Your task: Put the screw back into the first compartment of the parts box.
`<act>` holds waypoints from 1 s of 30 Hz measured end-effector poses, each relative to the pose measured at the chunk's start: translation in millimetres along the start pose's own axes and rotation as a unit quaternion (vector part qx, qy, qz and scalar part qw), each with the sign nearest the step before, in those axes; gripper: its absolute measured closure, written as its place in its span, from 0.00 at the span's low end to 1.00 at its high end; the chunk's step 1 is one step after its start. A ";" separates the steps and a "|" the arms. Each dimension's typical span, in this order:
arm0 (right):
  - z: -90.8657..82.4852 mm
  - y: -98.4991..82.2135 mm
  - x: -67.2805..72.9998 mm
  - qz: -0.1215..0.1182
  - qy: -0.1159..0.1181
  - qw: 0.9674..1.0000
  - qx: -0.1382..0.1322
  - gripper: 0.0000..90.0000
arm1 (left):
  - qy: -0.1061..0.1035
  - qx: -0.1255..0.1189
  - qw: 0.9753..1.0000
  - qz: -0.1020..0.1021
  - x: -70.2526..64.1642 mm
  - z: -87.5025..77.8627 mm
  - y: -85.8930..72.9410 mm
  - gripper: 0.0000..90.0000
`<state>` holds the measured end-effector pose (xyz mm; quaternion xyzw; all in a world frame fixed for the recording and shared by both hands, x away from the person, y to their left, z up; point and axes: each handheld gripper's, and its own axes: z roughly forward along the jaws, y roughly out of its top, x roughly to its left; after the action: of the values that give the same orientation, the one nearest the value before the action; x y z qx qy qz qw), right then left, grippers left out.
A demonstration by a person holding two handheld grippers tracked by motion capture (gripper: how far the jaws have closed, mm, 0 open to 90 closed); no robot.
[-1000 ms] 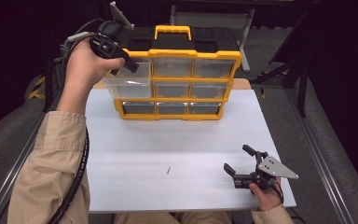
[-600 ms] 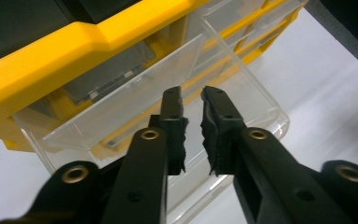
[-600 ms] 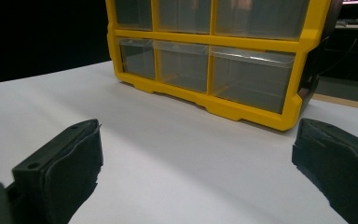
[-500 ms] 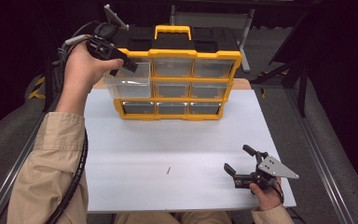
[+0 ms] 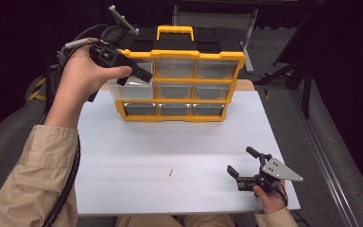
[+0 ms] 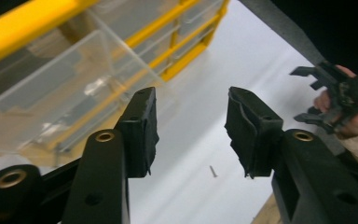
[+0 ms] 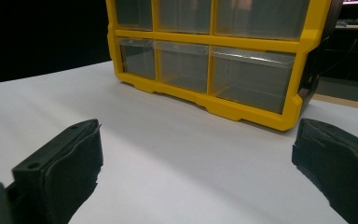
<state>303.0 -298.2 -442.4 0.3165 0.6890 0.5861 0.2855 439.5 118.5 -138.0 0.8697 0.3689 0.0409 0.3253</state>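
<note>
Tongs spread, we hold the left tongs beside the organizer's pulled-out drawer, right tongs spread before it; next likely the screw.

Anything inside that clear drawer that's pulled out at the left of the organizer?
The pulled-out drawer looks empty through its clear walls in the left gripper view. The left gripper and hand cover its upper left part in the high view, so something small there can't be ruled out.

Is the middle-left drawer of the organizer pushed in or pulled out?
Pulled out. The drawer juts forward past the organizer frame, unlike its neighbours, and the left tool is at its front, jaws open.
</note>
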 end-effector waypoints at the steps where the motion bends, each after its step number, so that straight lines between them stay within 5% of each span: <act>1: -0.3 0.0 -0.4 -0.004 -0.001 1.000 0.002 0.02 | -0.003 0.002 1.000 0.004 -2.0 0.9 -1.2 0.57; 10: 0.5 -0.3 0.2 -0.003 -0.001 1.000 0.001 0.02 | -0.026 0.008 0.999 0.032 -20.3 13.1 -16.8 0.45; 30: 0.1 -0.1 0.7 -0.002 -0.001 1.000 0.001 0.02 | -0.057 0.006 0.996 0.064 -28.3 70.1 -69.0 0.20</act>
<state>302.6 -297.7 -442.5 0.3158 0.6900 0.5845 0.2874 398.4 97.7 -229.4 0.8944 0.2935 0.0098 0.3373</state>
